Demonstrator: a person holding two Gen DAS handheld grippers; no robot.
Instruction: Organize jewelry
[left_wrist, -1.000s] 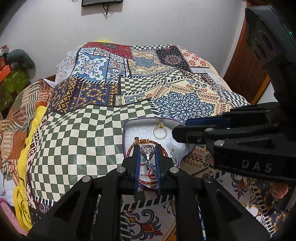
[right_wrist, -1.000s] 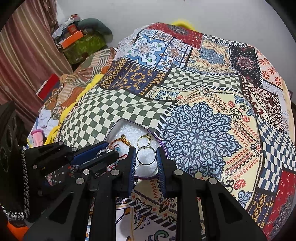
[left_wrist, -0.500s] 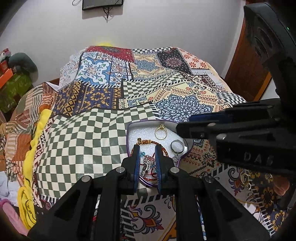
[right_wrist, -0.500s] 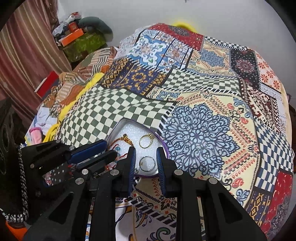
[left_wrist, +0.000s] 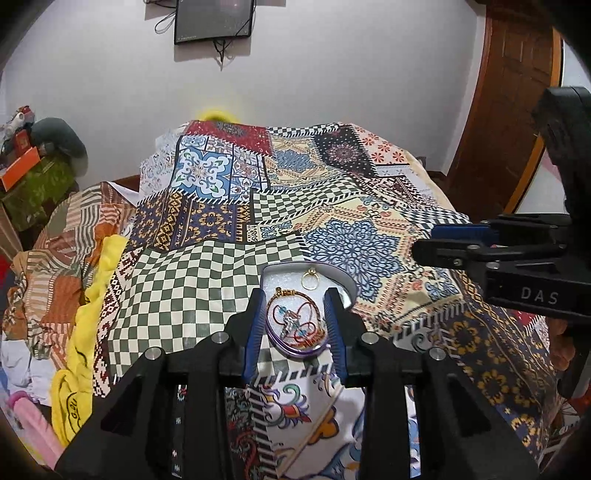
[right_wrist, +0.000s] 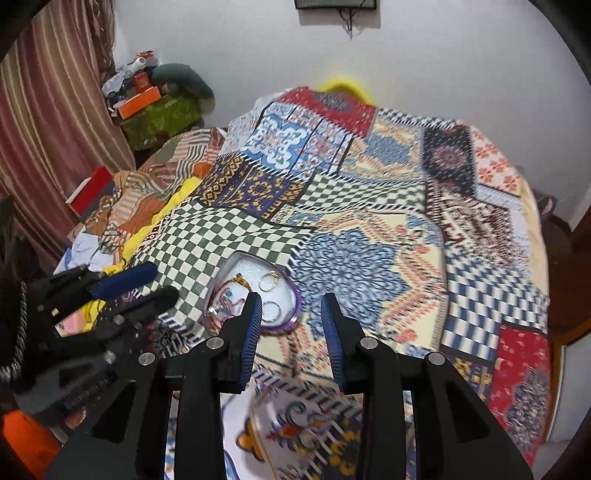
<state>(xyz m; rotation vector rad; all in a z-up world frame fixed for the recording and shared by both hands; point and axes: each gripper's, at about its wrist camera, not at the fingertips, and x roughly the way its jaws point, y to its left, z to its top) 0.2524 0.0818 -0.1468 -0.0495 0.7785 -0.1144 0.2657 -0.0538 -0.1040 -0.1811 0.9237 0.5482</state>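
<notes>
On the patchwork bedspread (left_wrist: 207, 280), our left tool (left_wrist: 295, 325) and right tool (right_wrist: 291, 325) hang spread and empty above the filled jewelry tray (left_wrist: 343, 284); next, we judge, any stray piece.

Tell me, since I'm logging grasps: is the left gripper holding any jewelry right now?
No. The left gripper is open, its jaws spread apart above the tray, where the bracelet and gold ring lie.

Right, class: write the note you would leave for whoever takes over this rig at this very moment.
Left gripper: open, holding nothing, above the jewelry tray.
Right gripper: open, holding nothing, off the tray's right edge.
In the tray: gold ring, silver ring, beaded bracelet with a silver piece.
Done: these pieces are in the tray.
Left: no loose jewelry shows clearly on the bedspread; check.
</notes>
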